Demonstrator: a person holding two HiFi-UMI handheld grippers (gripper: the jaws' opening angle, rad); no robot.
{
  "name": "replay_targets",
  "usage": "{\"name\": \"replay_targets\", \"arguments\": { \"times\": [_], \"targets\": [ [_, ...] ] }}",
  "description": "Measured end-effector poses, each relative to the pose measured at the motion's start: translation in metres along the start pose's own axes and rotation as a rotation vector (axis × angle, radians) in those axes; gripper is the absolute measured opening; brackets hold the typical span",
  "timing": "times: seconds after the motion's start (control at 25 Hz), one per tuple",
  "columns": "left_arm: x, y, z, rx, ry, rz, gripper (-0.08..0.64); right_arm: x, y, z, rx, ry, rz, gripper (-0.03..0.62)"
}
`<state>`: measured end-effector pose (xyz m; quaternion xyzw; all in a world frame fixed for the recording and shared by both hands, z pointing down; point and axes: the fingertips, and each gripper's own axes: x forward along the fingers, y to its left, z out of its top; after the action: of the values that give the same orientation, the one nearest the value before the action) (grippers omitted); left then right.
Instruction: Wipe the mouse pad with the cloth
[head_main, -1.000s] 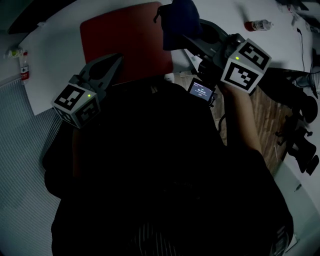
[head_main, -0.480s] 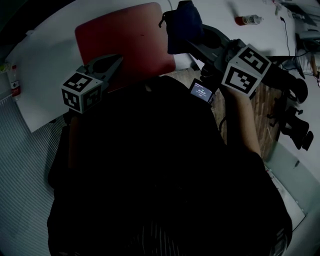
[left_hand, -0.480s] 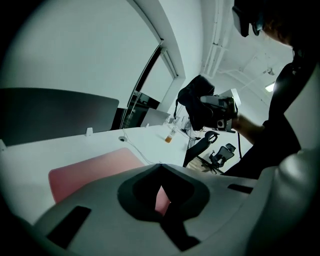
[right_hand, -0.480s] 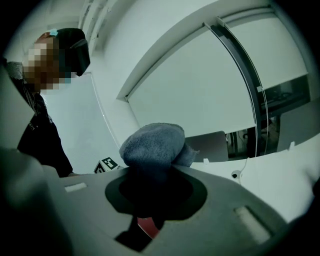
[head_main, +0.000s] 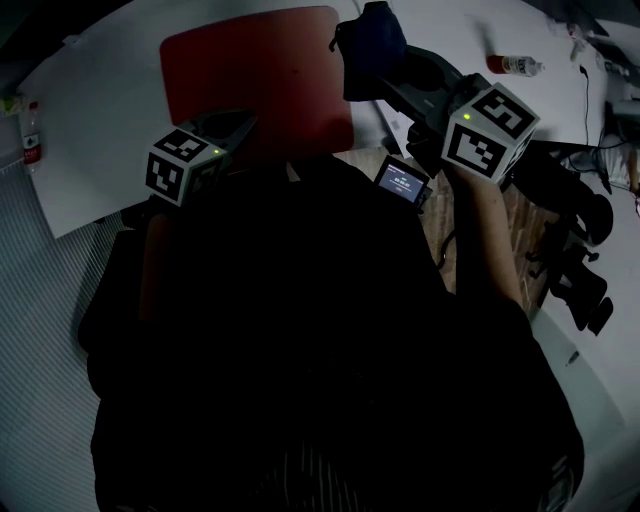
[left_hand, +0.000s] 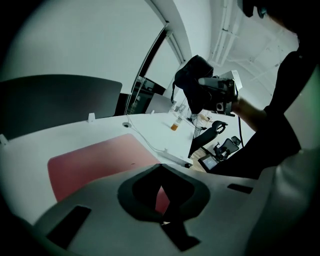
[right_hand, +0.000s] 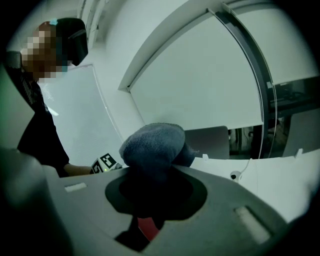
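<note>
The red mouse pad (head_main: 250, 70) lies flat on the white desk (head_main: 90, 120); in the left gripper view the mouse pad (left_hand: 95, 162) spreads just past my jaws. My right gripper (head_main: 385, 78) hovers over the pad's right edge, shut on a bunched dark blue cloth (head_main: 372, 42). The cloth (right_hand: 152, 145) fills the right gripper's (right_hand: 150, 175) jaws and hides their tips. The left gripper (head_main: 243, 120) sits at the pad's near edge; its jaws are together with nothing between them. From the left gripper (left_hand: 162, 192), the cloth (left_hand: 192, 82) shows raised above the desk.
A small red-capped bottle (head_main: 515, 65) lies at the desk's far right and another bottle (head_main: 30, 145) at its left edge. A small lit screen (head_main: 403, 181) sits by my right arm. Dark equipment (head_main: 575, 250) stands on the floor at right. A white cable (left_hand: 145, 142) runs across the desk.
The left gripper has shifted forward and to the right, up to the pad's near edge, and its cube has turned. The right gripper still holds the cloth over the pad's right side.
</note>
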<state>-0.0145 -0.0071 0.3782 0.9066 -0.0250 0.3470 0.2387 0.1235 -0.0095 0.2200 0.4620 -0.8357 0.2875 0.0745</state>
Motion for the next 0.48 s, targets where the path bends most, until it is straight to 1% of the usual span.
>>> {"name": "replay_targets", "arguments": {
  "times": [0.12, 0.24, 0.48],
  "targets": [
    [0.009, 0.009, -0.013, -0.041, 0.046, 0.032, 0.003, 0.01, -0.016, -0.013, -0.02, 0.048, 0.011, 0.069],
    [0.012, 0.02, -0.027, -0.066, 0.088, 0.085, 0.005, 0.02, -0.029, -0.028, -0.002, 0.084, 0.042, 0.069],
    [0.018, 0.03, -0.05, -0.146, 0.145, 0.139, 0.005, 0.038, -0.049, -0.048, 0.032, 0.128, 0.096, 0.069]
  ]
}}
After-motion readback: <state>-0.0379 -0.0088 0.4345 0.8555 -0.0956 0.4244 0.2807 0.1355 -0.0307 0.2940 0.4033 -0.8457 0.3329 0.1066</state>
